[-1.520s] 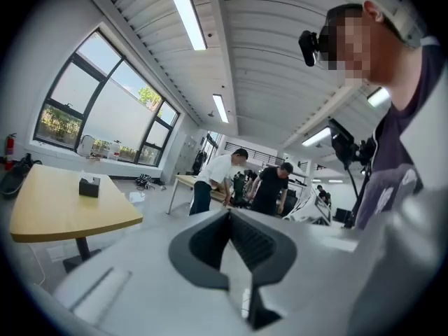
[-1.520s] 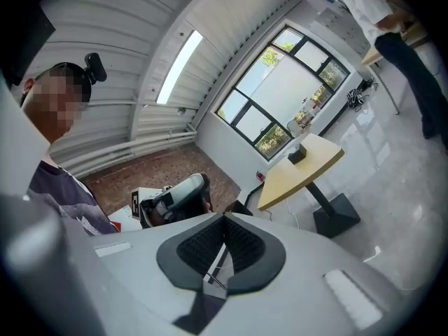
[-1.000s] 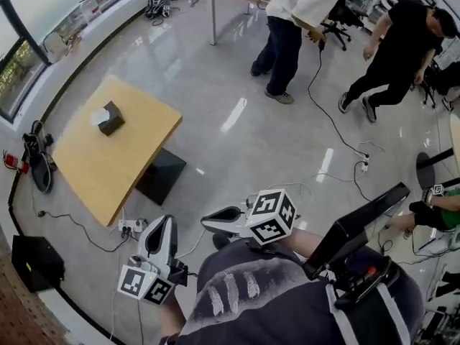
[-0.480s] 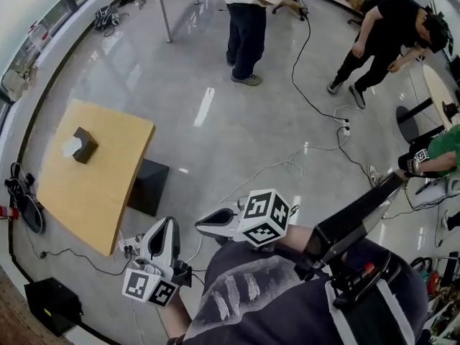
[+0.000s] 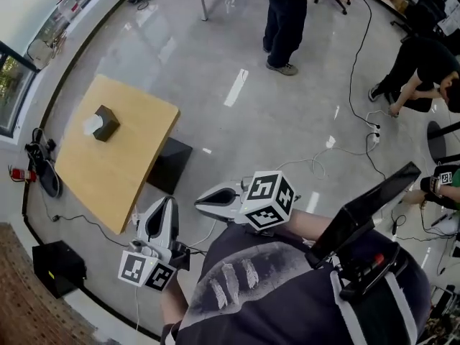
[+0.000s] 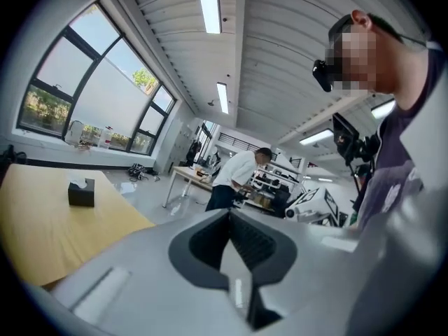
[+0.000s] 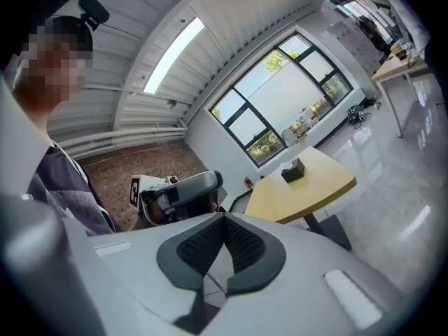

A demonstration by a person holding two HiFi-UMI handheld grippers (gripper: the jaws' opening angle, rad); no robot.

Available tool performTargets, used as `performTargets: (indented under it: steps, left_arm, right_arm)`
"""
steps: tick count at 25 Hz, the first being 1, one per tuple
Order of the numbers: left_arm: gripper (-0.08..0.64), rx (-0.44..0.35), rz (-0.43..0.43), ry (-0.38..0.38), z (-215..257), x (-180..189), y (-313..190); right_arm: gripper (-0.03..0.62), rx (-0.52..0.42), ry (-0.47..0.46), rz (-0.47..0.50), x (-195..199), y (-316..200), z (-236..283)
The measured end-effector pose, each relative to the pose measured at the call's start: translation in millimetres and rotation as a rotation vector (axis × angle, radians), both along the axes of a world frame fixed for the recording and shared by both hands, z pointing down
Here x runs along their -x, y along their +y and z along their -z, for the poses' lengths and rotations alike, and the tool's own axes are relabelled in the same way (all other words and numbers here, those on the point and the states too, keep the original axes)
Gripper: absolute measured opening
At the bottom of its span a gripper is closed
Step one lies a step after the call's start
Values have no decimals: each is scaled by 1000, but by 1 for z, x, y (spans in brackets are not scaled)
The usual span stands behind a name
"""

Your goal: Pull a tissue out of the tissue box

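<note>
Since half a second ago the table (image 5: 118, 167) and tissue box (image 5: 107, 123) sit further right and higher in the head view; the bystander in black (image 5: 424, 67) is crouched lower. Left gripper (image 5: 169, 220): jaws closed together, nothing between them. Right gripper (image 5: 200, 208): jaws likewise closed and empty. The tissue box stands on the table well ahead of both grippers, off to the left, with a white tissue (image 5: 92, 125) at its top.

Grey left gripper (image 5: 169, 221), right gripper (image 5: 201, 205), dark T-shirt (image 5: 287, 297).
</note>
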State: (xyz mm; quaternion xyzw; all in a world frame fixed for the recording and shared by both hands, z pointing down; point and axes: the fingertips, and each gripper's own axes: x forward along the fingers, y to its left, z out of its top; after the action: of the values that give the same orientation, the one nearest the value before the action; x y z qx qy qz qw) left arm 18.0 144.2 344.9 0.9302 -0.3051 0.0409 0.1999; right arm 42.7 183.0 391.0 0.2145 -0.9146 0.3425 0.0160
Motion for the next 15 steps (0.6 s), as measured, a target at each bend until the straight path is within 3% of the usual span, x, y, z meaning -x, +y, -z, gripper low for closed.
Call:
performTargets:
  steps: [8, 15]
  left_arm:
    - [3, -3, 143, -59, 5, 0, -20]
    - [3, -39, 157, -58, 4, 17, -58]
  right_arm:
    - [-5, -44, -4, 137, -11, -34, 7]
    - [-5, -71, 22, 127, -2, -70, -3]
